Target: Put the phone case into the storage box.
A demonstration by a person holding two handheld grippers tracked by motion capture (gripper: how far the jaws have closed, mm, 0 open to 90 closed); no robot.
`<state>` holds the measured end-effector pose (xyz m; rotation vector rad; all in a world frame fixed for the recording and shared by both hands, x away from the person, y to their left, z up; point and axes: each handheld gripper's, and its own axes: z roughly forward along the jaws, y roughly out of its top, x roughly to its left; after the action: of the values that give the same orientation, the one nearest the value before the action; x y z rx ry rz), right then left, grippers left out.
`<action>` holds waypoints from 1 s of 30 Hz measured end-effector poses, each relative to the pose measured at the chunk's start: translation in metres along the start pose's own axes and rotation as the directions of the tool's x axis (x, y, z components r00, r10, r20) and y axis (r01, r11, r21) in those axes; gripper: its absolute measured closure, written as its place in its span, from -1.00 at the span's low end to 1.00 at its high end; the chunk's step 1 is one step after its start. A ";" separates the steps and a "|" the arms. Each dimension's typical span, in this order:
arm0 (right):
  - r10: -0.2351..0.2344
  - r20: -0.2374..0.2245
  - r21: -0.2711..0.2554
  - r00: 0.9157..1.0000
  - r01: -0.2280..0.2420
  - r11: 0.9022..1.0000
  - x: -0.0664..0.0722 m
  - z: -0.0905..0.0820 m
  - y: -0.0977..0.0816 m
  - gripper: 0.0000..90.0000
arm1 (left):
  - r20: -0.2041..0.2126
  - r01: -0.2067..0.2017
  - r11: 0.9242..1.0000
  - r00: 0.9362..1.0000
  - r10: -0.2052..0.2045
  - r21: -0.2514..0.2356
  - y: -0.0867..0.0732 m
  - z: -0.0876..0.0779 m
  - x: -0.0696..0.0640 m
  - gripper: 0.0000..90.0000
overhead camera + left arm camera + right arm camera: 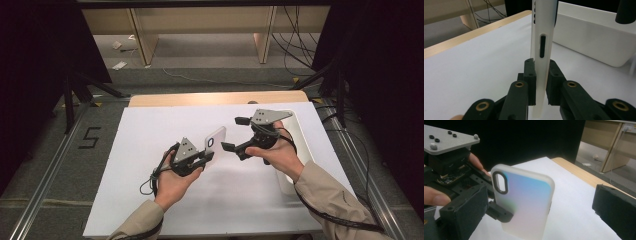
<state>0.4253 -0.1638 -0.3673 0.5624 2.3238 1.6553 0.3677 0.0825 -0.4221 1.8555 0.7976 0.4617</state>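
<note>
Left gripper (207,156): nearest the person, held above the white table (150,165); its jaws are pinched onto the lower end of the phone case (215,142), one pad on each broad face.
Phone case, place: it stands up out of the left gripper, clear of the table, tilted toward the middle, between the two grippers.
Phone case, handling: it is likely very light, a thin shell with some give, so a hard squeeze across the open side could bend it. The frosted skin looks smooth and may slip under a shallow bite.
Phone case, where to grip: I judge the flat back and front near one end safest, as the left gripper has it; a second hold belongs on the free upper end, away from the camera cut-out (500,182) and the thin side wall with its button slot (542,46).
Phone case, looks: translucent white with a faint blue-pink sheen on the back, rounded corners, and a dark-rimmed oval camera opening near the top.
Right gripper (232,134): just beyond the case, not touching it; its jaws are spread wide, one on each side of the case's upper end in the right gripper view.
Tray (300,135): a white, shallow-walled tray sits farther off, under the right hand.
Table edge (215,98): a wooden strip along the far side.
</note>
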 end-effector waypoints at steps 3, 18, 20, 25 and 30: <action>0.007 0.004 -0.004 1.000 -0.007 1.000 0.002 0.002 -0.001 -0.97 | -0.014 0.003 1.000 1.000 -0.003 0.001 0.001 0.000 0.001 0.79; 0.048 0.071 -0.048 0.996 -0.044 0.998 0.010 0.007 -0.004 -0.94 | -0.047 0.023 1.000 0.999 -0.022 0.008 0.005 0.006 -0.004 0.79; 0.050 0.073 -0.047 0.996 -0.047 0.998 0.010 0.008 -0.004 -0.94 | -0.048 0.023 1.000 0.999 -0.023 0.010 0.005 0.007 -0.004 0.79; 0.050 0.075 -0.044 0.996 -0.047 0.998 0.013 0.010 -0.005 -0.92 | -0.045 0.028 0.999 0.999 -0.027 0.015 0.006 0.010 -0.006 0.79; 0.051 0.086 -0.047 0.995 -0.047 0.998 0.014 0.011 -0.005 -0.91 | -0.044 0.024 1.000 0.999 -0.023 0.018 0.007 0.011 -0.007 0.79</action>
<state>0.4168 -0.1498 -0.3757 0.6743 2.2225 1.6651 0.3721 0.0682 -0.4196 1.8565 0.8545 0.4825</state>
